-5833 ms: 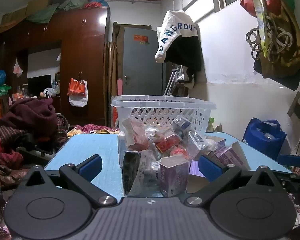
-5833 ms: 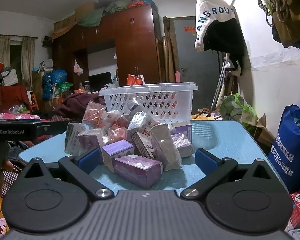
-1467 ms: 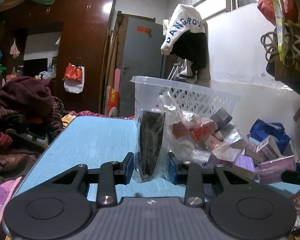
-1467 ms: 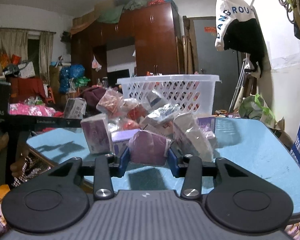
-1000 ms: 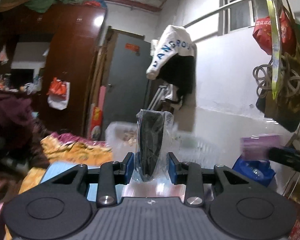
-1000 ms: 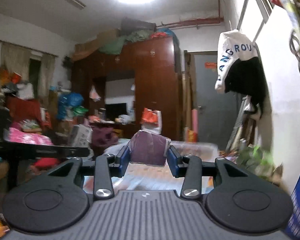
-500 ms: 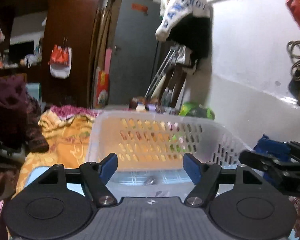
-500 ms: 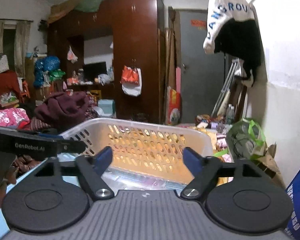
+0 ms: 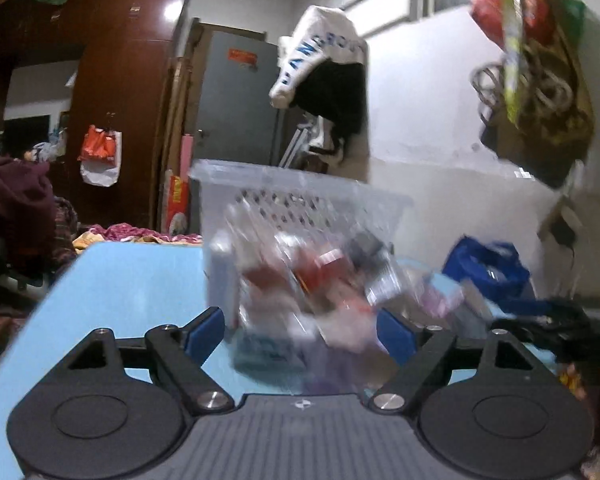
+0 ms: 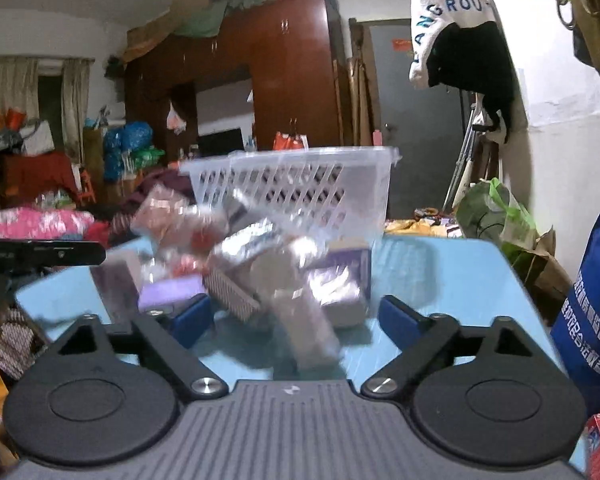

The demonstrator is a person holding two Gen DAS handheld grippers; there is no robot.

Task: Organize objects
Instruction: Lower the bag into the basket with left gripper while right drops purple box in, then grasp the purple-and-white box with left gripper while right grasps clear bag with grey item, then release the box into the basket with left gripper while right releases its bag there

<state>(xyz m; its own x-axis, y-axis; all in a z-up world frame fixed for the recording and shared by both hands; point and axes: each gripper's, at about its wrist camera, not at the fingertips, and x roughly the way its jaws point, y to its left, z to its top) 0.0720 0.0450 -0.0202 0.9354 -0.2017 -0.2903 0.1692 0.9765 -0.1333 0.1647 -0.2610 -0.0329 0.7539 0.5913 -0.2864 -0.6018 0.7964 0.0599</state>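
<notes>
- The pile of small packets and boxes lies on the light blue table, heaped against the near wall of the white plastic basket, which stands on the same table behind it.
- In the pile, purple cartons, silvery wrapped packets and red-and-clear pouches can be made out (both views are smeared by motion, so finer labels cannot be read).
- The right gripper points at the near edge of the pile; its jaws are opening, and the blue pads stand apart on either side of a clear-wrapped packet without pressing on it, as far as the blur lets one judge.
- The left gripper faces the pile from the other side; its jaws are opening too, with packets showing between the blue pads but none gripped.
- In the left wrist view the right gripper's black body shows at the right edge; in the right wrist view the left gripper's black bar reaches in from the left.
- Beyond the table stand a dark wooden wardrobe, a grey door and a white-and-black garment hanging on the white wall.
- A blue bag sits to the right of the table.
</notes>
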